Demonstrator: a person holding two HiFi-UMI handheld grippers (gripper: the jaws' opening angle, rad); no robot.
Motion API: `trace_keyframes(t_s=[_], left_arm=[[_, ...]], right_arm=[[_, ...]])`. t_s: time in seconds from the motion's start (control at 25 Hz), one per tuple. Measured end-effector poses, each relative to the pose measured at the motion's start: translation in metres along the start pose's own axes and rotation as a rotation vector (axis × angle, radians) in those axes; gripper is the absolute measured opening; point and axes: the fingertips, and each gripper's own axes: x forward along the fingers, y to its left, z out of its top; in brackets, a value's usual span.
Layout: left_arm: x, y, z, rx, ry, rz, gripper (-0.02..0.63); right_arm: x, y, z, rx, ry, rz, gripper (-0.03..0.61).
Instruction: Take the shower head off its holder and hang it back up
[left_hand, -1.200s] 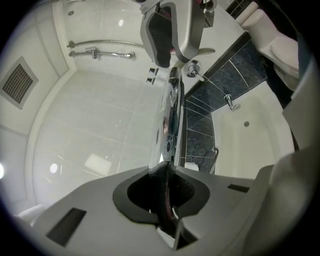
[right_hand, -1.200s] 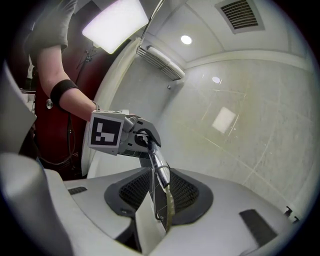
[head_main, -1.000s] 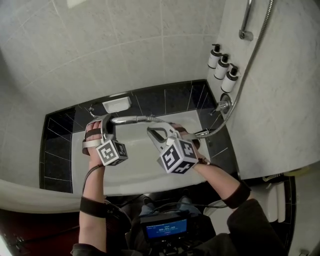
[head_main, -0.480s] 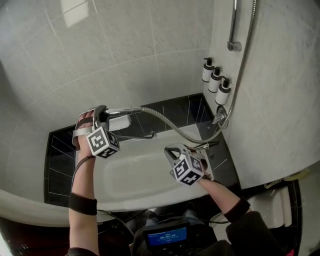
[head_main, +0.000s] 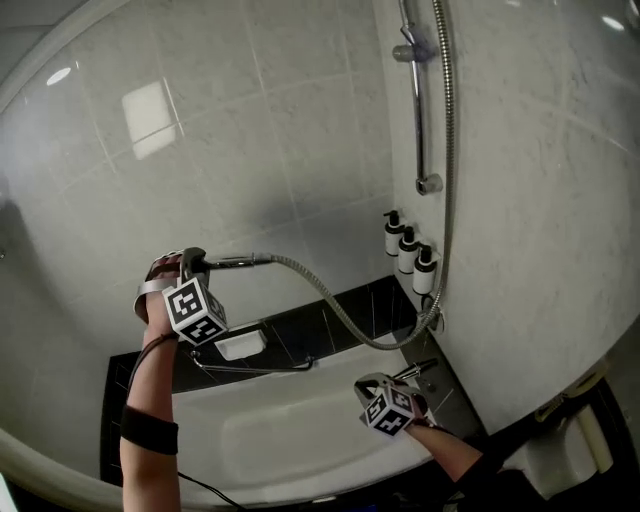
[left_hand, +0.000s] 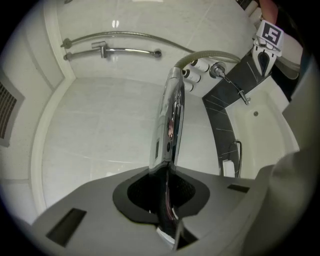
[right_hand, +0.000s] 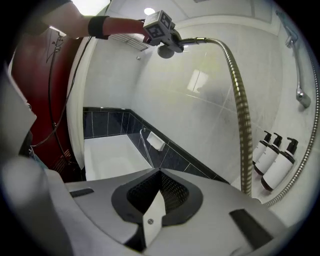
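My left gripper (head_main: 192, 270) is shut on the chrome shower head (head_main: 200, 260), held high against the tiled back wall. In the left gripper view the chrome handle (left_hand: 170, 115) runs straight out from between the jaws. Its metal hose (head_main: 340, 312) sags down and climbs the right wall beside the rail (head_main: 416, 120). The holder (head_main: 411, 48) sits empty near the rail's top. My right gripper (head_main: 378, 388) is low by the bath tap (head_main: 418, 371); its jaws are shut with nothing between them (right_hand: 159, 176).
Three pump bottles (head_main: 405, 250) stand on the corner ledge under the rail. The white bathtub (head_main: 300, 430) lies below, with a grab bar (head_main: 250, 368) and a soap dish (head_main: 242, 345) on the black-tiled rim. A red wall (right_hand: 40, 100) lies outside the tub.
My left gripper has lifted the shower head well up the back wall, pulling the hose after it. My right gripper has dropped away from the hose toward the tap end.
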Motion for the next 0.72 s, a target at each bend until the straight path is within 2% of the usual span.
trace_keyframes(t_s=[0.24, 0.4, 0.72], left_arm=[[0.009, 0.080, 0.015, 0.059, 0.031, 0.016, 0.048], [0.009, 0.127, 0.039, 0.119, 0.057, 0.002, 0.048], [0.016, 0.228, 0.093, 0.192, 0.044, 0.054, 0.048]], right_arm=[[-0.009, -0.012, -0.020, 0.025, 0.028, -0.022, 0.020], [-0.013, -0.019, -0.033, 0.049, 0.041, -0.026, 0.020], [-0.015, -0.040, -0.045, 0.097, 0.023, -0.045, 0.020]])
